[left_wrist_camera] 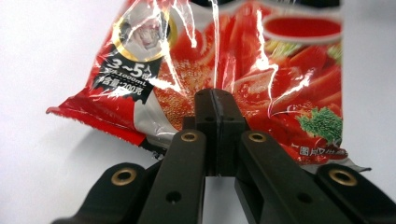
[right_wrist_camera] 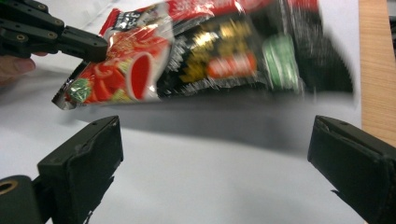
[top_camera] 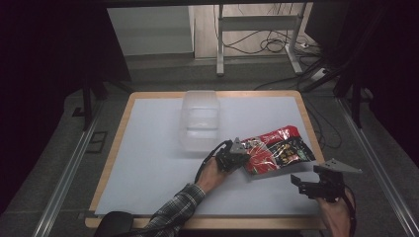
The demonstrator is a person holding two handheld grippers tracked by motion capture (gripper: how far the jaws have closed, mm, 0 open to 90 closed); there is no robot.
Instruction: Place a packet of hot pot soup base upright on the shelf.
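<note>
A red and black snack bag (top_camera: 279,150) sits at the right of the white mat, its left end raised off the surface. My left gripper (top_camera: 243,159) is shut on that left edge; in the left gripper view the jaws meet at the bag's (left_wrist_camera: 261,70) near edge (left_wrist_camera: 215,100). The right gripper view has the bag (right_wrist_camera: 224,51) hanging over its shadow, with the left gripper (right_wrist_camera: 88,46) pinching its corner. My right gripper (top_camera: 304,183) stands open near the front right, below the bag, with nothing between its fingers (right_wrist_camera: 212,140).
A clear plastic container (top_camera: 200,123) stands at the middle back of the white mat (top_camera: 148,163). The wooden table rim (right_wrist_camera: 373,70) runs close along the bag's right side. Cables and a metal stand (top_camera: 257,39) lie beyond the table.
</note>
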